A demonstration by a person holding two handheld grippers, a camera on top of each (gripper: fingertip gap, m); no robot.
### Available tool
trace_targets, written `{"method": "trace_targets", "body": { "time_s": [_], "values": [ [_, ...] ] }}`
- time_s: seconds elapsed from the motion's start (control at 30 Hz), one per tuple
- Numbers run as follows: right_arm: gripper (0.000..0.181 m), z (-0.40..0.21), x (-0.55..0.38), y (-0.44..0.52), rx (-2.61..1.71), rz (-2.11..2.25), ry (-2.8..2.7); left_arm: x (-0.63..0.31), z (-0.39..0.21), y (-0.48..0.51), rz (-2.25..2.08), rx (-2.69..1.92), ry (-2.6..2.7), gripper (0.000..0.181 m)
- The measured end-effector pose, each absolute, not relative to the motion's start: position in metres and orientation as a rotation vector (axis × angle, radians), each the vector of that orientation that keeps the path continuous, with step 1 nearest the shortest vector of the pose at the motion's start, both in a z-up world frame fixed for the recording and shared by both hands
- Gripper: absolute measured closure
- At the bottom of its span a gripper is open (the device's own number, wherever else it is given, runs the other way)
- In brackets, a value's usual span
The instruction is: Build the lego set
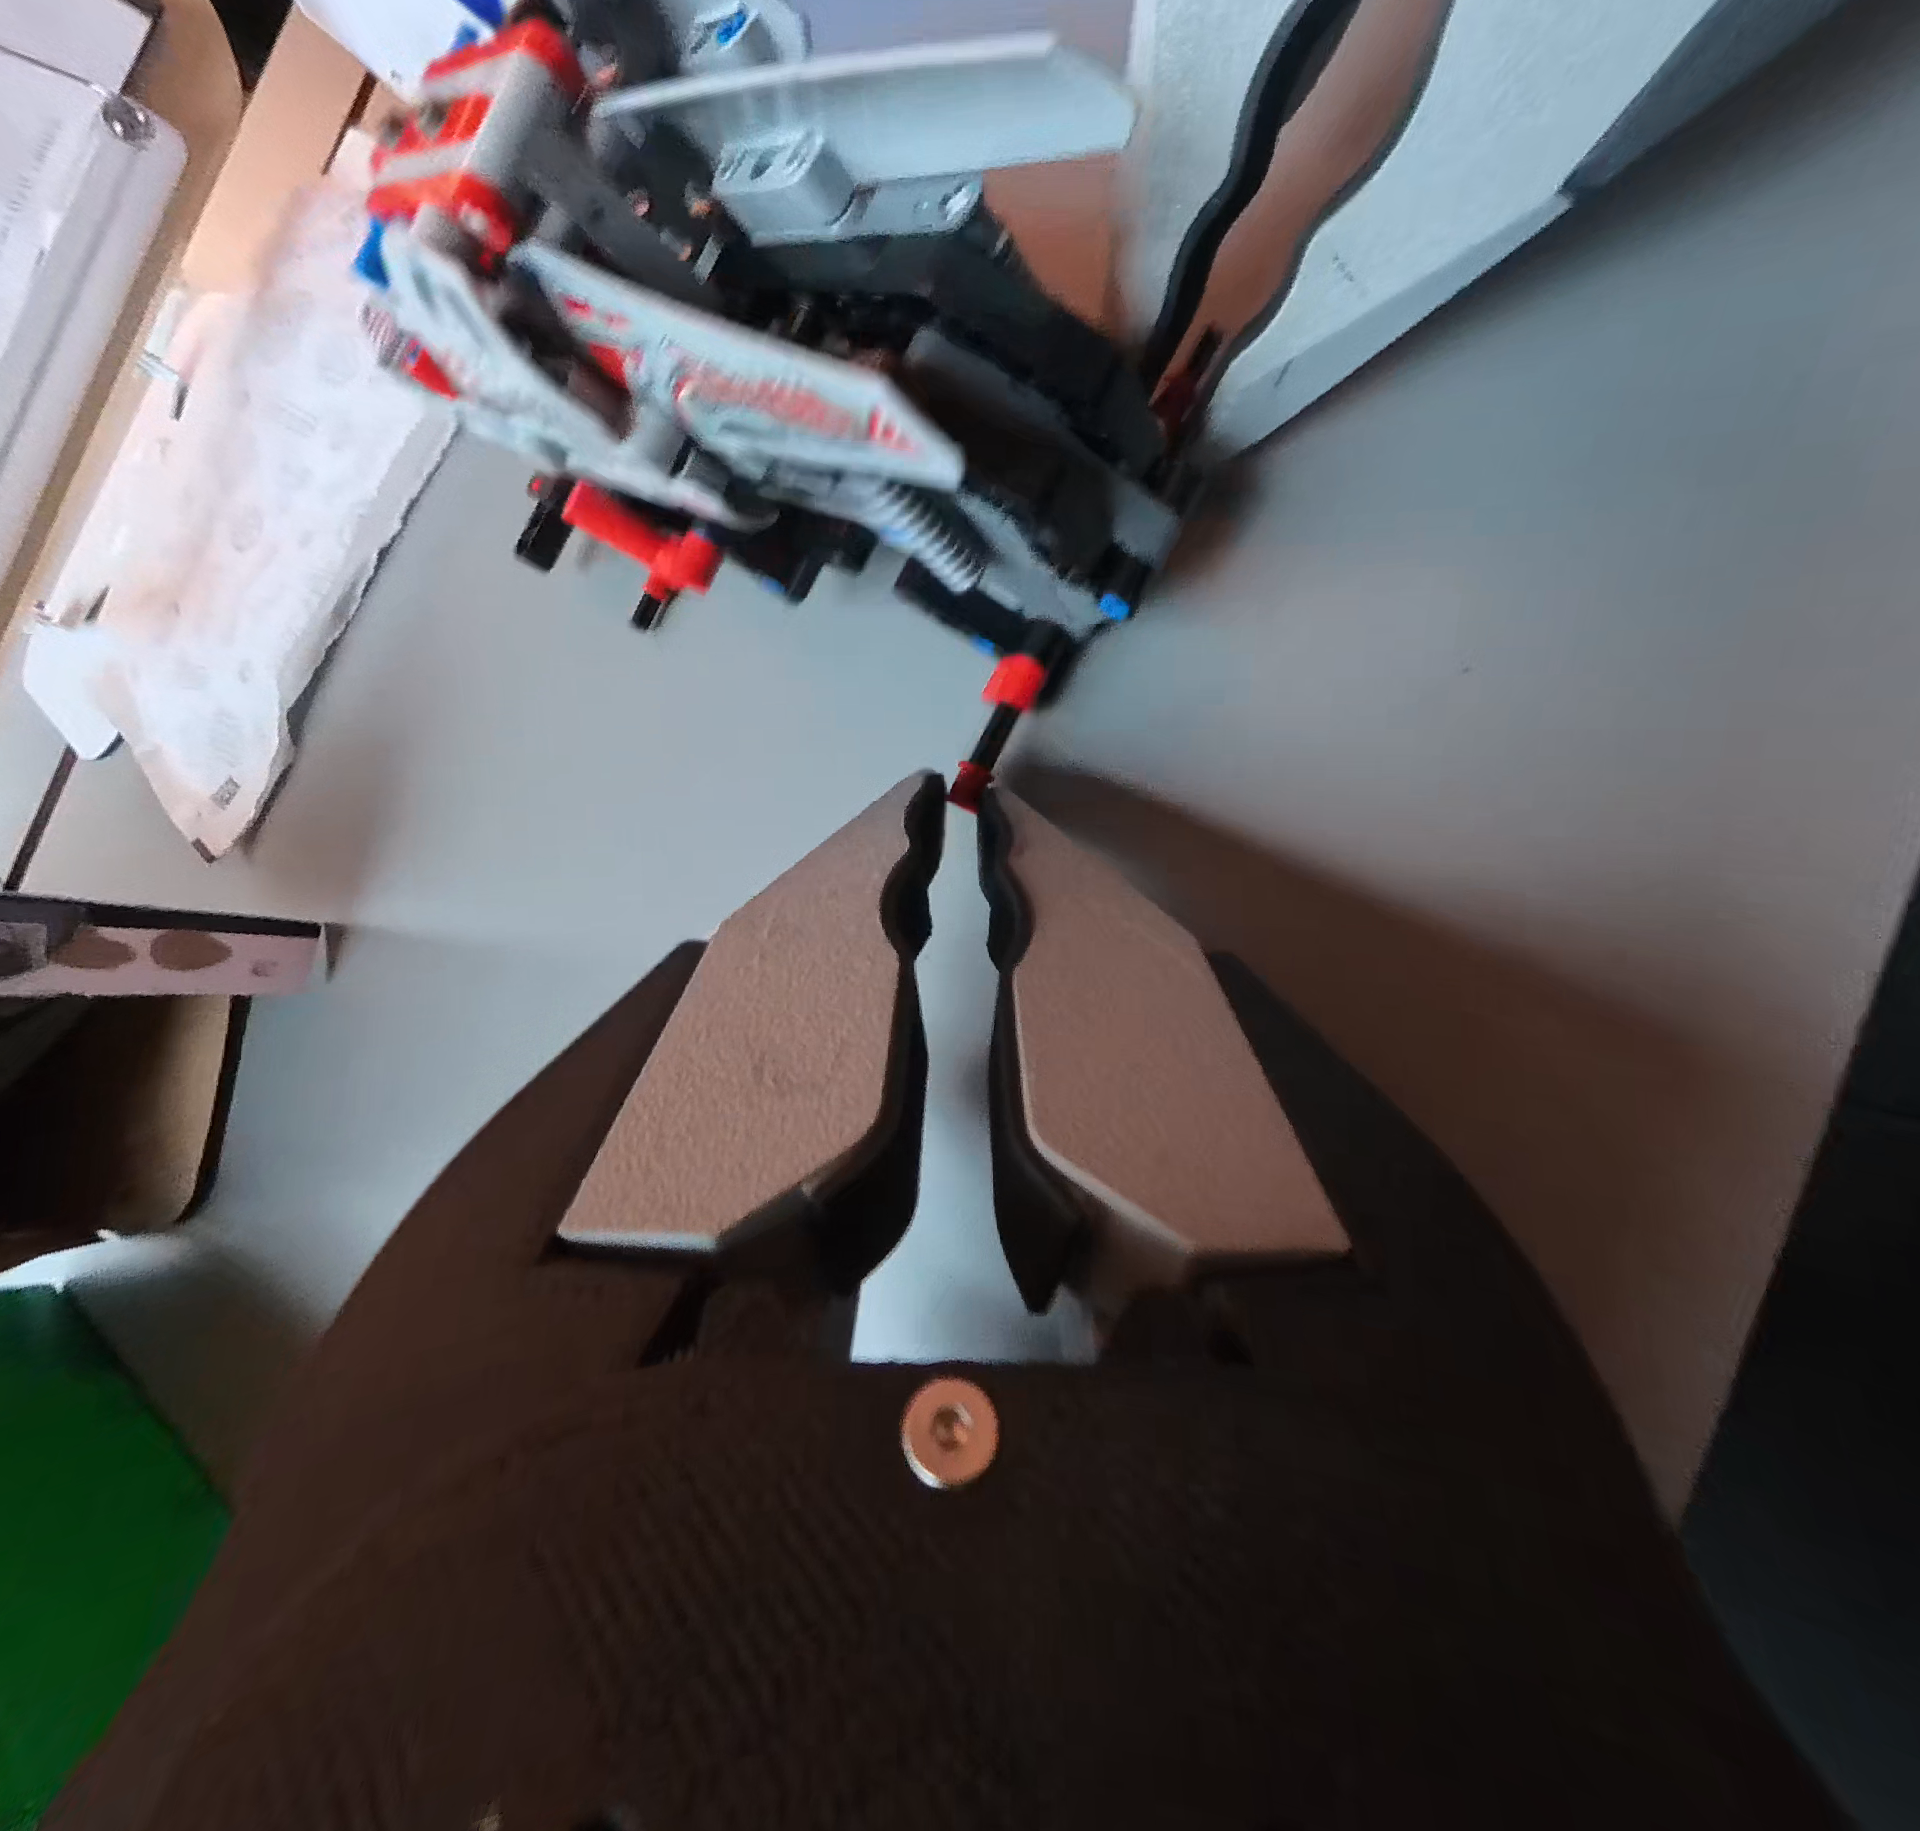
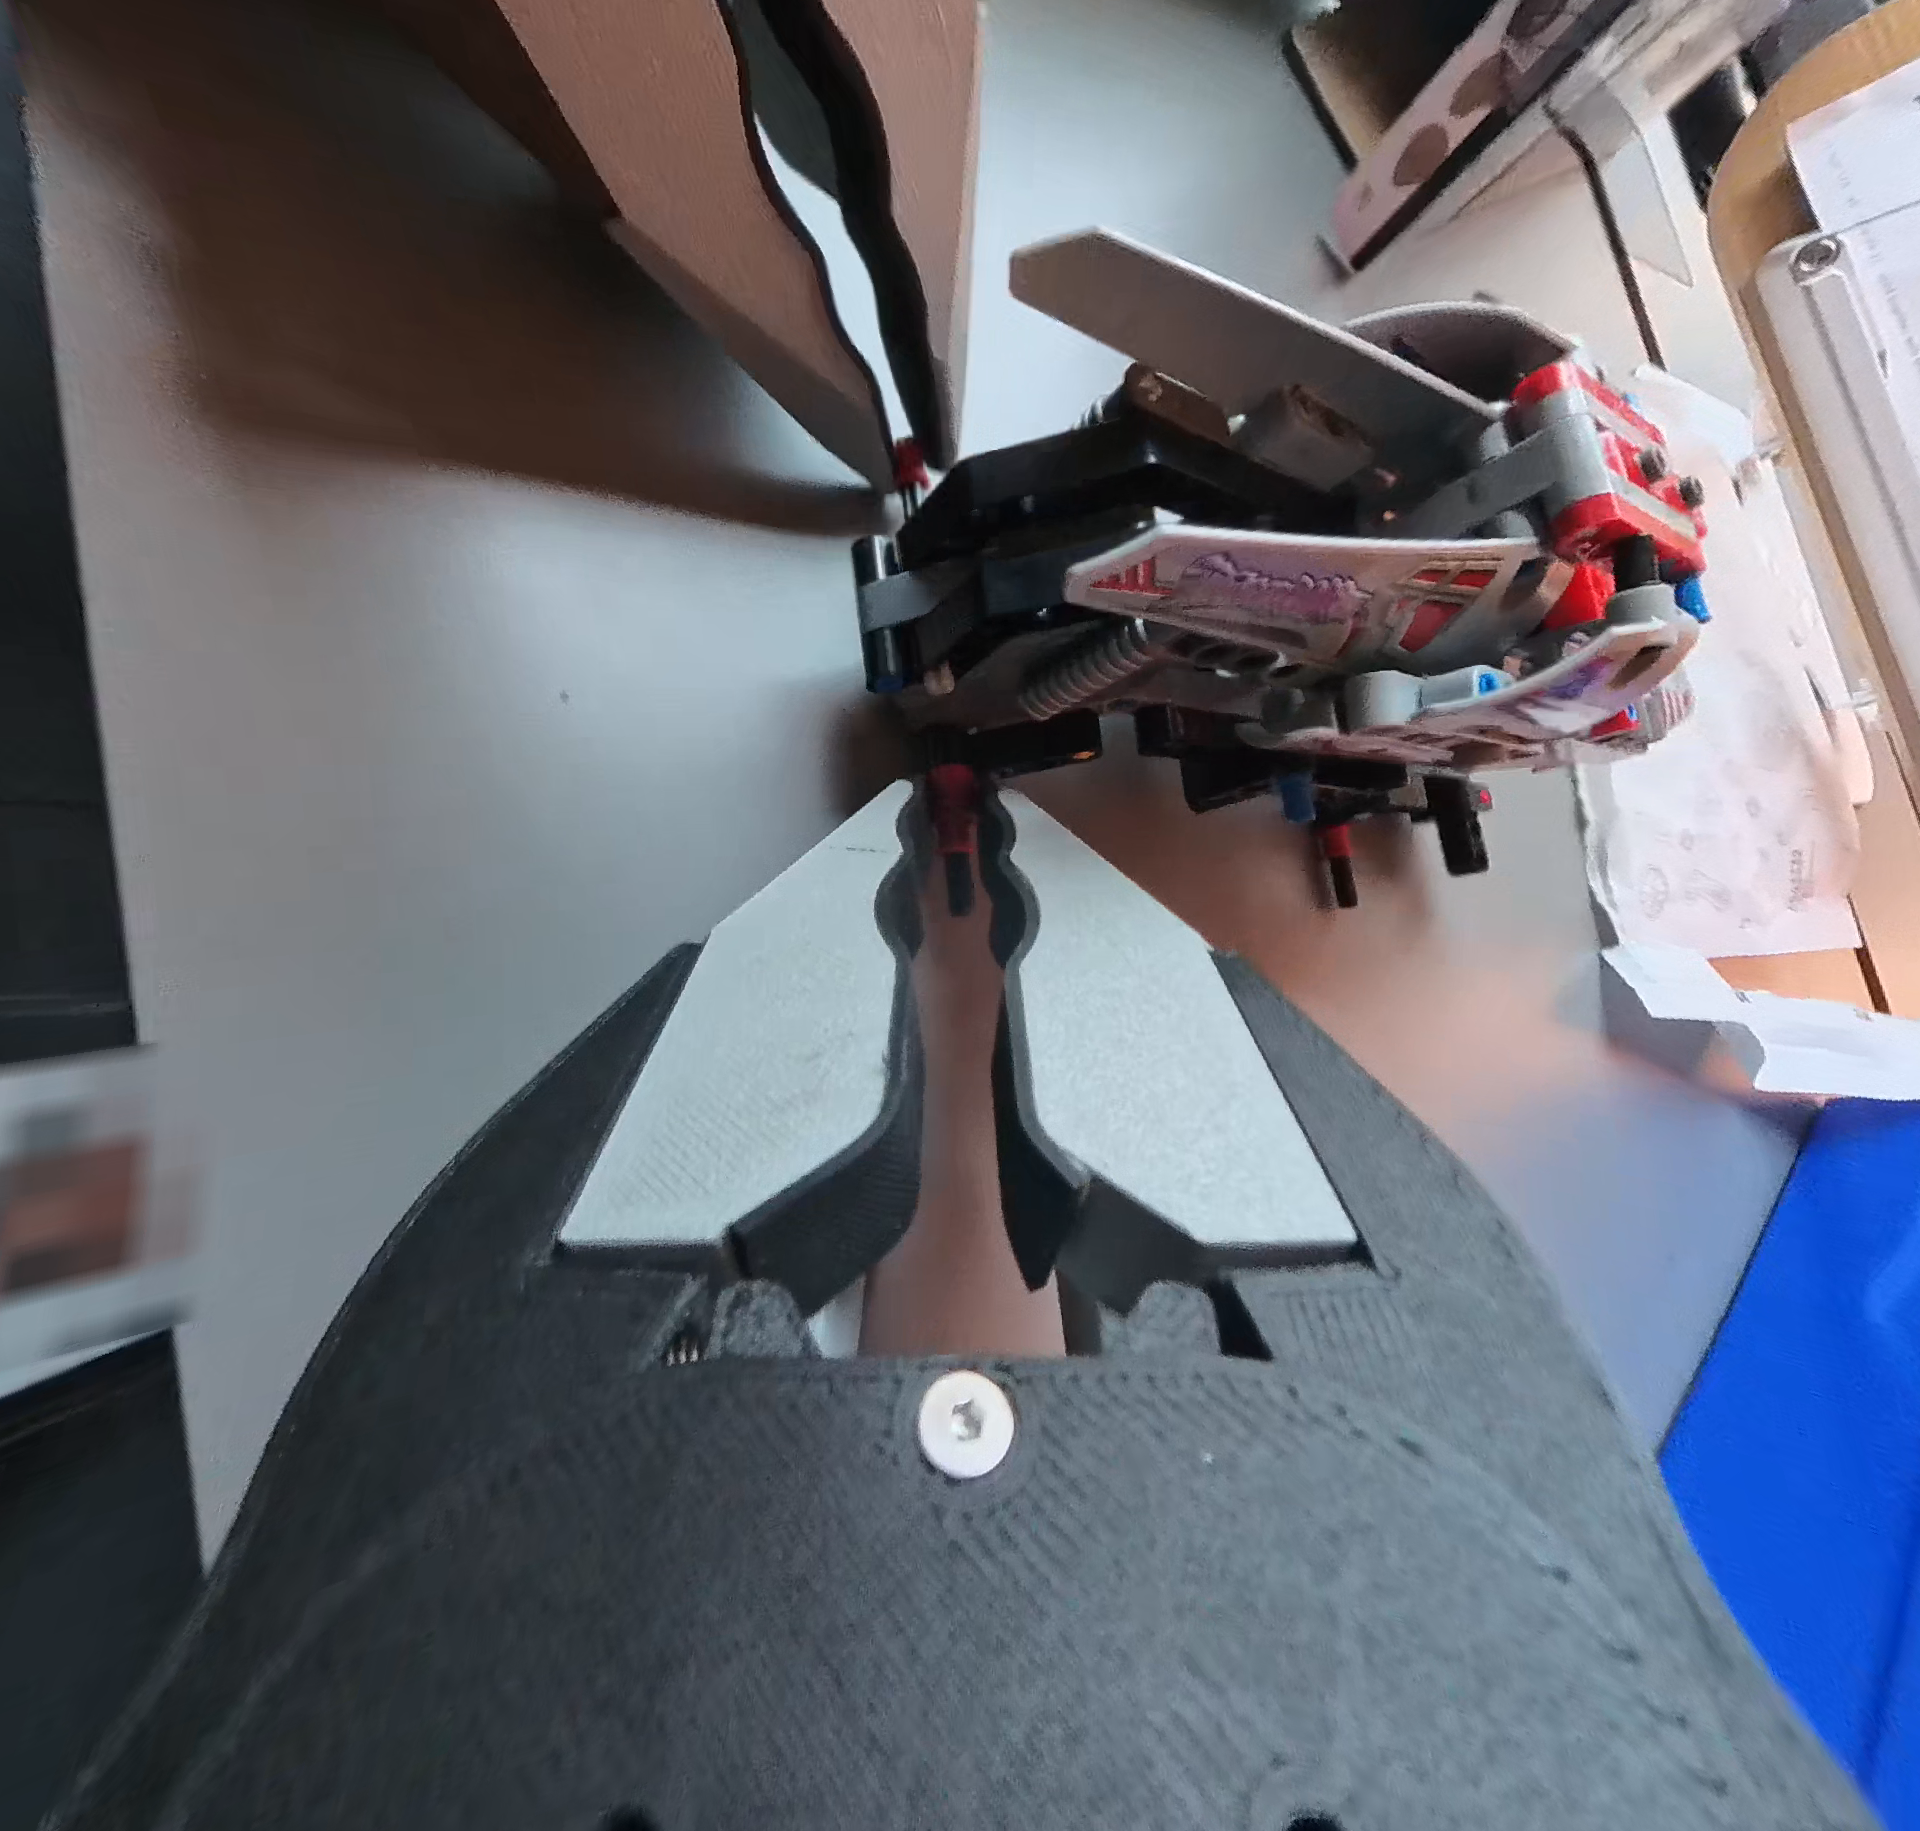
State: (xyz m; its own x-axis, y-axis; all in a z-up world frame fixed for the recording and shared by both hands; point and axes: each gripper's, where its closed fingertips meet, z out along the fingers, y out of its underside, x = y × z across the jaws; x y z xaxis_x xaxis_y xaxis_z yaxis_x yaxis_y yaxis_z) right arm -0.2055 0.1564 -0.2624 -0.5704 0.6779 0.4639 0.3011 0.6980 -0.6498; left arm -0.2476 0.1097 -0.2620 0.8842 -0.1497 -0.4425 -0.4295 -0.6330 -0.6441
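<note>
Fingertips on both grippers are nipped onto the two ends of one axle. The left gripper [image 1: 964, 794] pinches a small red bush on a black axle [image 1: 1000, 732] jutting from the model [image 1: 790, 368]; the right gripper [image 2: 954, 815] is closed on the far red-and-black end [image 2: 951, 825]. The model hangs between them, seemingly lifted off the grey table [image 1: 1455, 742], though blur makes that hard to swear to. It looks like the axle is being seated or a bush slid along it. Next, I'd judge, comes a straight push along the axle's line, with no twisting. A paper sheet [image 1: 249, 555] lies beyond.
</note>
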Motion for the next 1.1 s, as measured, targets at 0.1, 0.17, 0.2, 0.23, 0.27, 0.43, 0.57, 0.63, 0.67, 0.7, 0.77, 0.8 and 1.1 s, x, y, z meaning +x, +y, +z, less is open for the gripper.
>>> {"method": "trace_targets", "body": {
  "time_s": [0.1,0.17,0.2,0.23,0.27,0.43,0.57,0.63,0.67,0.7,0.77,0.8,1.1],
  "values": [
    [0.176,-0.262,-0.198,0.194,-0.859,0.647,-2.146,-0.280,-0.262,0.094,0.507,-2.280,0.285,0.176],
    [0.176,-0.261,-0.191,0.201,-0.869,0.705,-2.157,-0.273,-0.262,0.093,0.390,-2.285,0.297,0.176],
    [0.176,-0.258,-0.191,0.202,-0.865,0.718,-2.140,-0.271,-0.262,0.094,0.399,-2.282,0.305,0.176],
    [0.176,-0.256,-0.192,0.202,-0.859,0.726,-2.125,-0.270,-0.262,0.096,0.413,-2.279,0.312,0.176],
    [0.176,-0.255,-0.191,0.201,-0.847,0.734,-2.123,-0.265,-0.262,0.099,0.412,-2.273,0.335,0.176],
    [0.176,-0.259,-0.187,0.189,-0.768,0.744,-2.179,-0.248,-0.262,0.116,0.479,-2.224,0.463,0.176],
    [0.176,-0.261,-0.183,0.180,-0.687,0.732,-2.212,-0.234,-0.261,0.123,0.454,-2.196,0.525,0.172],
    [0.176,-0.261,-0.181,0.173,-0.648,0.752,-2.224,-0.226,-0.259,0.125,0.418,-2.177,0.548,0.163],
    [0.175,-0.261,-0.181,0.171,-0.642,0.758,-2.228,-0.223,-0.258,0.126,0.402,-2.171,0.552,0.160],
    [0.175,-0.261,-0.181,0.170,-0.641,0.760,-2.232,-0.221,-0.258,0.127,0.390,-2.170,0.556,0.158],
    [0.175,-0.259,-0.180,0.168,-0.628,0.784,-2.236,-0.217,-0.258,0.129,0.383,-2.161,0.581,0.159],
    [0.175,-0.257,-0.178,0.165,-0.614,0.809,-2.237,-0.217,-0.258,0.130,0.391,-2.154,0.593,0.159],
    [0.176,-0.250,-0.175,0.160,-0.612,0.912,-2.239,-0.207,-0.260,0.136,0.486,-2.087,0.736,0.176]
  ]
}}
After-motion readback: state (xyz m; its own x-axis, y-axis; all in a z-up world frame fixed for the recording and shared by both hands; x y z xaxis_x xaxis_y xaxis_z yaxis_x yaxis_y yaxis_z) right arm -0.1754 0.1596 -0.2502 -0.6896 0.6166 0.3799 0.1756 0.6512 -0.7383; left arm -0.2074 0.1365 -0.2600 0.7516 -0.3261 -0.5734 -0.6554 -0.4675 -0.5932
